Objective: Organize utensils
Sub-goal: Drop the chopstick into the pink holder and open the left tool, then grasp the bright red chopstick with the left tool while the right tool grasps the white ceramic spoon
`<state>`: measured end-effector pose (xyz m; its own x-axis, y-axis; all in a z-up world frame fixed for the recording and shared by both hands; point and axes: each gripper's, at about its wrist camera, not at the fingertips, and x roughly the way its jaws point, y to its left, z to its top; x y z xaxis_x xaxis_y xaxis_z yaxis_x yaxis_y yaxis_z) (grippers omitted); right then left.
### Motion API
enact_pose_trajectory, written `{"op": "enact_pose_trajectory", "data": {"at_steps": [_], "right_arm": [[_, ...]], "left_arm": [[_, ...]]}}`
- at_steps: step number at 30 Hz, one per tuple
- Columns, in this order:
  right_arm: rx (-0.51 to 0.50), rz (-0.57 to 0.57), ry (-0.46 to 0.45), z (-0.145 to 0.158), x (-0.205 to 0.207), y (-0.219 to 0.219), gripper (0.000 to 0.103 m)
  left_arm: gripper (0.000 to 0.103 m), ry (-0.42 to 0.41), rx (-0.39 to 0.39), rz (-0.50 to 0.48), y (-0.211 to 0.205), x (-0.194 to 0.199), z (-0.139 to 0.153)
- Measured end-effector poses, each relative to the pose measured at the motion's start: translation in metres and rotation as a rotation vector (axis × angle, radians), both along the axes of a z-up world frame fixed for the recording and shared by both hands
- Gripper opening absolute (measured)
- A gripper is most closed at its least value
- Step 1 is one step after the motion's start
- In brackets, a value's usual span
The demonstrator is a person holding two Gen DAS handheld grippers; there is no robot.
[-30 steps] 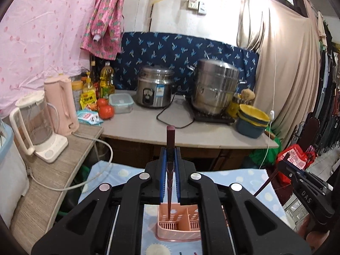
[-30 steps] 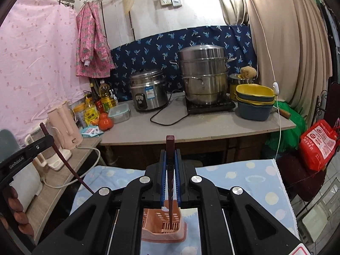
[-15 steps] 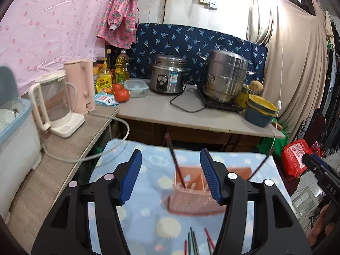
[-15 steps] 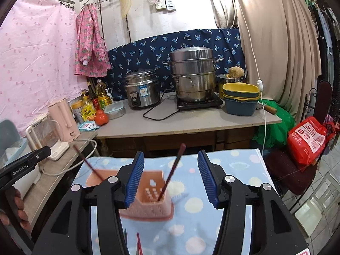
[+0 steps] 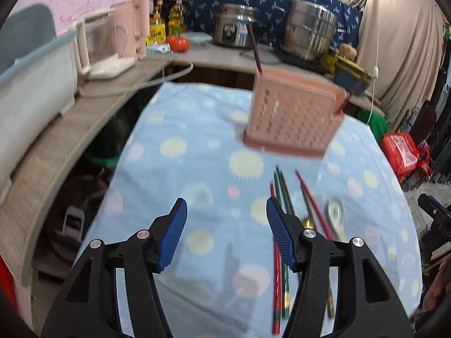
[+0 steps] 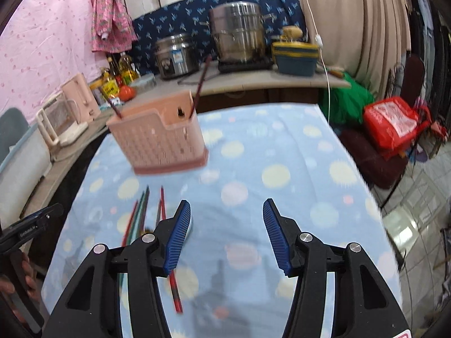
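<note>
Perforated pink utensil basket (image 5: 293, 118), two chopsticks (image 6: 200, 84)

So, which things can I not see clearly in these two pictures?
- Spoon, left wrist view: blurred; handle hidden behind the left tool.
- Loose chopsticks, right wrist view: near ends hidden behind the right tool.
- Pink holder, both views: motion blur; its compartments cannot be made out.

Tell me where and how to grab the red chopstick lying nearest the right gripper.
Grip the red chopstick around mid-shaft, coming from above with the right gripper turned so its open jaws straddle it crosswise. It lies flat on the spotted cloth, thin and long, running roughly along the view, so there is probably no way under it from the side.
</note>
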<state>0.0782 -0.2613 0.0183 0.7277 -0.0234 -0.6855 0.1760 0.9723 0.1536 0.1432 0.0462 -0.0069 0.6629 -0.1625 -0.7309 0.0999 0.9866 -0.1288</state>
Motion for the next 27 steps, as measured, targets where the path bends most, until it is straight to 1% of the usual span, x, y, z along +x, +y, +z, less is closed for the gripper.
{"op": "enact_pose_trajectory", "data": {"at_steps": [7,13,18,23,26,27], "right_arm": [[0.013,-0.035,0.085,-0.045,-0.041,0.006,0.052],[0.043,-0.036,0.137,-0.072,-0.062,0.013,0.052],[0.056,-0.030,0.153,-0.079,-0.067,0.018,0.052],[0.059,-0.020,0.163,-0.083,-0.068,0.023,0.052],[0.060,-0.013,0.164,-0.084,-0.067,0.026,0.052],[0.061,-0.010,0.165,-0.084,-0.067,0.026,0.052]], "left_arm": [[0.056,0.089,-0.021,-0.059,-0.015,-0.050,-0.045],[0.056,0.140,-0.033,-0.103,-0.029,-0.072,-0.070],[0.055,0.167,-0.030,-0.114,-0.032,-0.081,-0.085],[0.053,0.146,0.018,-0.115,-0.038,-0.083,-0.088],[0.051,0.140,0.031,-0.110,-0.040,-0.081,-0.089],[0.049,0.138,0.032,-0.108,-0.040,-0.081,-0.089]]}}
